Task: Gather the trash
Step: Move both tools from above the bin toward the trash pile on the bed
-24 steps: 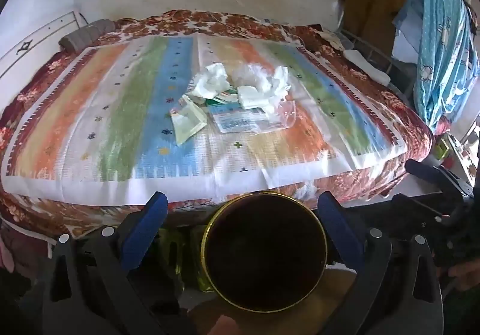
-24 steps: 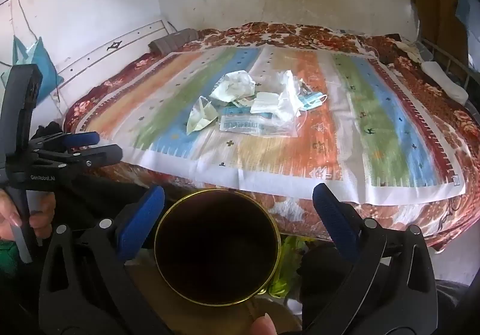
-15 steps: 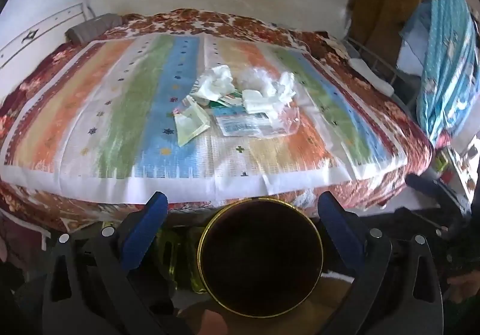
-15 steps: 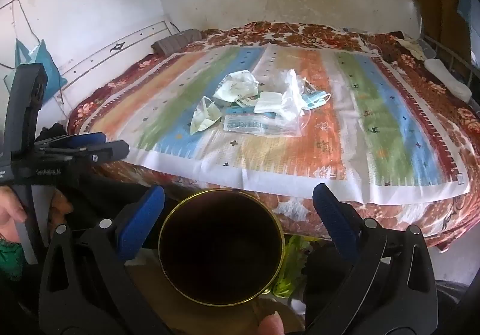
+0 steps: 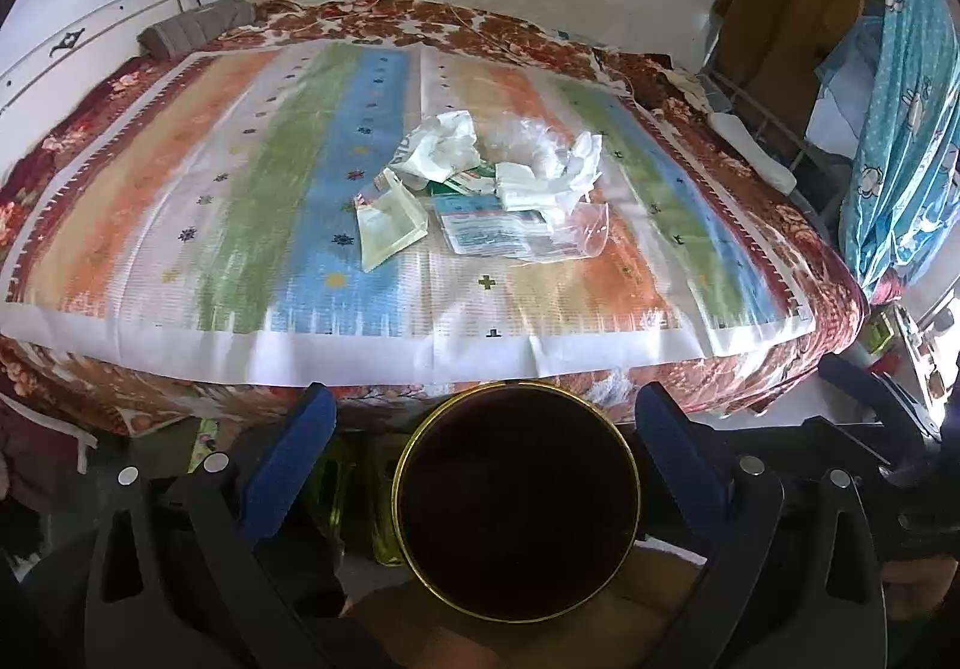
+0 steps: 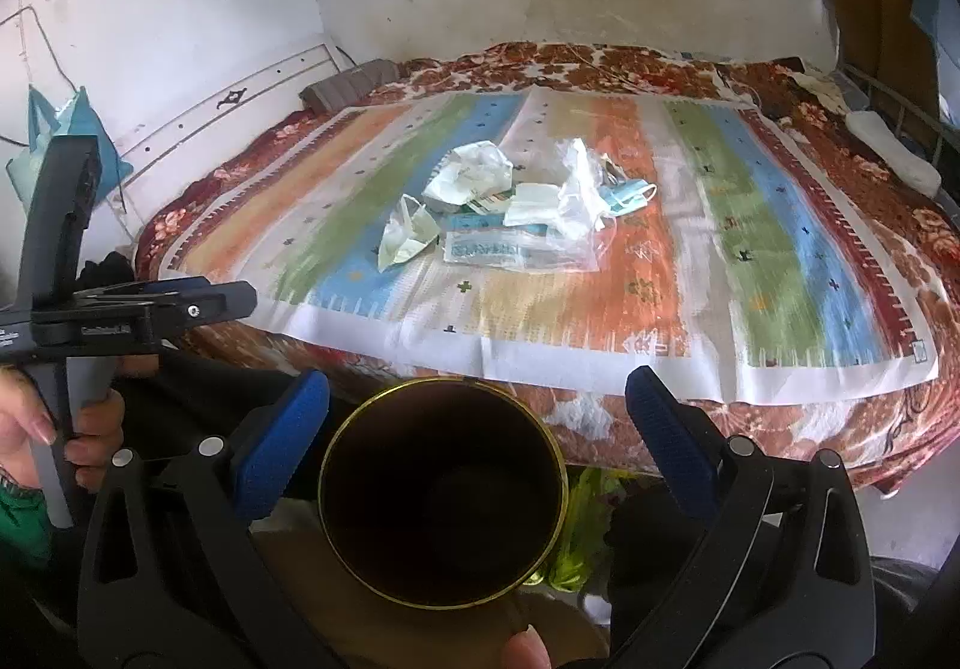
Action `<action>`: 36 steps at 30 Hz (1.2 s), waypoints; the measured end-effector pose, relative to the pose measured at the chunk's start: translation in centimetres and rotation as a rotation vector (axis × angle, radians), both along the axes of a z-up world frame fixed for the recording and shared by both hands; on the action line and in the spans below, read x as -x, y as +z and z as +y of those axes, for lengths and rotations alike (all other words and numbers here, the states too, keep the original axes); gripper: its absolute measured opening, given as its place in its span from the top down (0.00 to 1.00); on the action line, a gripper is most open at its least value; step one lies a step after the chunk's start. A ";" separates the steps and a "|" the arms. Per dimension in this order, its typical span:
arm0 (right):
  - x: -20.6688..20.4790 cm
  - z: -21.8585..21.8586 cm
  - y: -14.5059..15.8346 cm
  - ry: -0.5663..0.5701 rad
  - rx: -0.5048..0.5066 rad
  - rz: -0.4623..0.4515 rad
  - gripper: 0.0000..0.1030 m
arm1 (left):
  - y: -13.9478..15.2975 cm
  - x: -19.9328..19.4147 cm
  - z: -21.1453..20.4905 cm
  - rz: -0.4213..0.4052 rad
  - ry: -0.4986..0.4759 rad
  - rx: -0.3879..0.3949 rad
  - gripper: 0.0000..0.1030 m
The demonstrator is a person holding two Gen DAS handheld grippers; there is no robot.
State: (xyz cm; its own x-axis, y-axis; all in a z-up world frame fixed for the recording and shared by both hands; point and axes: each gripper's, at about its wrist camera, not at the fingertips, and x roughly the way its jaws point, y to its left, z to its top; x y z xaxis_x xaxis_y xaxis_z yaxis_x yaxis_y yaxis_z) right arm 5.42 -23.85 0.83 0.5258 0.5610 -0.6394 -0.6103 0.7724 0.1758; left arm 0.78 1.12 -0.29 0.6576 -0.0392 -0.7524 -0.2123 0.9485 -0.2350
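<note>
A heap of trash [image 5: 480, 201] lies mid-bed on a striped cloth: crumpled white tissues, clear plastic wrappers, a pale green packet [image 5: 387, 231] and, in the right wrist view [image 6: 510, 216], a blue face mask [image 6: 630, 195]. A dark round bin with a gold rim [image 5: 516, 501] stands on the floor below the bed's near edge, also in the right wrist view [image 6: 441, 492]. My left gripper [image 5: 486, 447] and right gripper [image 6: 477, 429] are both open and empty, held above the bin, well short of the trash. The left gripper also shows at the left of the right wrist view [image 6: 198, 303].
The bed [image 5: 120, 399] has a red floral cover under the striped cloth [image 5: 180, 225]. A grey rolled cloth [image 5: 192, 30] lies at its far left. Blue and brown clothes [image 5: 900, 99] hang at the right beside a metal rack. A white wall stands behind.
Both cameras have crept forward and a little up, so the bed and trash look slightly closer. Both grippers have stayed open; the trash has not moved.
</note>
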 end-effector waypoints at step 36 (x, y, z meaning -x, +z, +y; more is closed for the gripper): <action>0.2 0.3 -0.1 0.021 0.015 0.005 0.08 | -0.1 -0.3 -0.8 -0.010 -0.014 -0.025 0.05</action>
